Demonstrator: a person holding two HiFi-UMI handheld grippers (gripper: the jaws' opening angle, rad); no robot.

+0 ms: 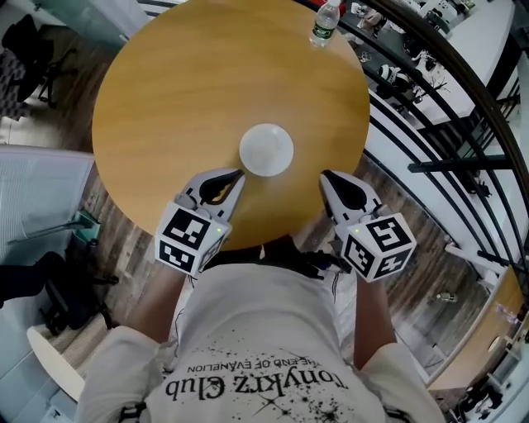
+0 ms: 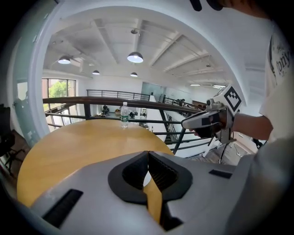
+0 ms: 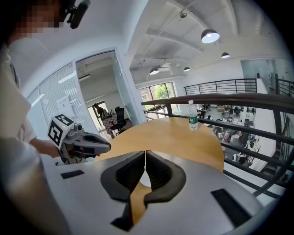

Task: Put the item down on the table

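A white round dish [image 1: 266, 149] lies on the round wooden table [image 1: 165, 99], near its front edge. My left gripper [image 1: 237, 174] sits just left of the dish and my right gripper [image 1: 325, 176] just right of it. Both point toward the dish without touching it. In the left gripper view the left gripper [image 2: 148, 154] has its jaws pressed together with nothing between them. The right gripper [image 3: 145, 154] is shut and empty too, and a sliver of the dish [image 3: 144, 180] shows behind its jaws.
A water bottle [image 1: 325, 23] stands at the table's far edge. A black railing [image 1: 446, 124] curves close along the table's right side, with a drop to a lower floor beyond. Office chairs [image 1: 33, 49] stand at the left. The person's torso is right behind the grippers.
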